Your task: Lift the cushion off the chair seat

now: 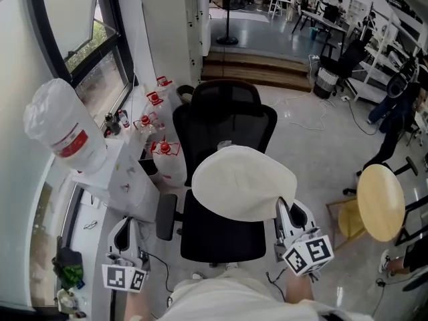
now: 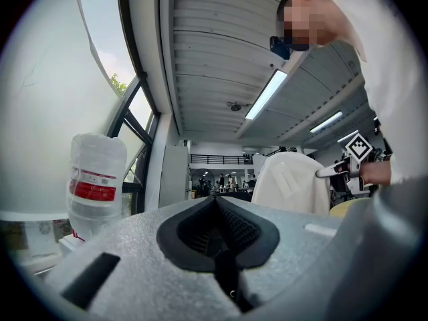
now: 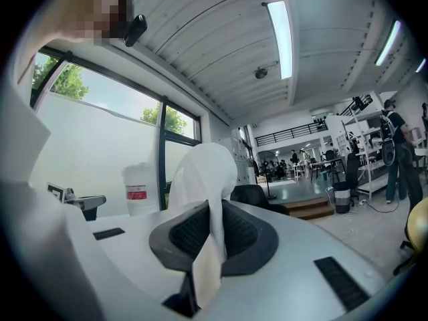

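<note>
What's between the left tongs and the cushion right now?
In the head view, the chair's black armrest and a strip of seat lie between the left tongs and the cushion.

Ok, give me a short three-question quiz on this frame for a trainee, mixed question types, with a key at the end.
1. True or false: the cushion lies flat on the chair seat.
2. Which claw grips the cushion? A) left B) right C) both
3. Fill in: the left claw holds ____.
Key: 1 false, it is held up by its edge, off the seat. 2 B, the right claw is shut on its edge. 3 nothing; it is shut and empty.
</note>
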A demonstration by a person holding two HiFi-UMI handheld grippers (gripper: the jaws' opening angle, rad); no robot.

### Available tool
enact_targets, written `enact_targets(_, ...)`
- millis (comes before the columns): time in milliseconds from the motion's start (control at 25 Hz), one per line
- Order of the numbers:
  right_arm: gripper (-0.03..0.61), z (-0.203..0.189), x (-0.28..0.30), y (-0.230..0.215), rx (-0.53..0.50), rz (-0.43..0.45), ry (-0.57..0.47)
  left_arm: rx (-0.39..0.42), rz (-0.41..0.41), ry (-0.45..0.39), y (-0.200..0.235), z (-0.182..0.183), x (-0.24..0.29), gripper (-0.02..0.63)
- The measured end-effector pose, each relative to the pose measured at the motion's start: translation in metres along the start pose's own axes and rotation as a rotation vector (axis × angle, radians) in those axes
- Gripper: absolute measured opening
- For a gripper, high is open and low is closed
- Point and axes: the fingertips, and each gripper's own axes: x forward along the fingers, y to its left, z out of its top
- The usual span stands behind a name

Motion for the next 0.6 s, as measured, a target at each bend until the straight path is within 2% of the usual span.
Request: enact_targets(600,0.04,0.001,0.02,0.019,-0.01,0.032,-0.007,0.001,0.027,0.0,0.02,-0.001,-0.006,0.015)
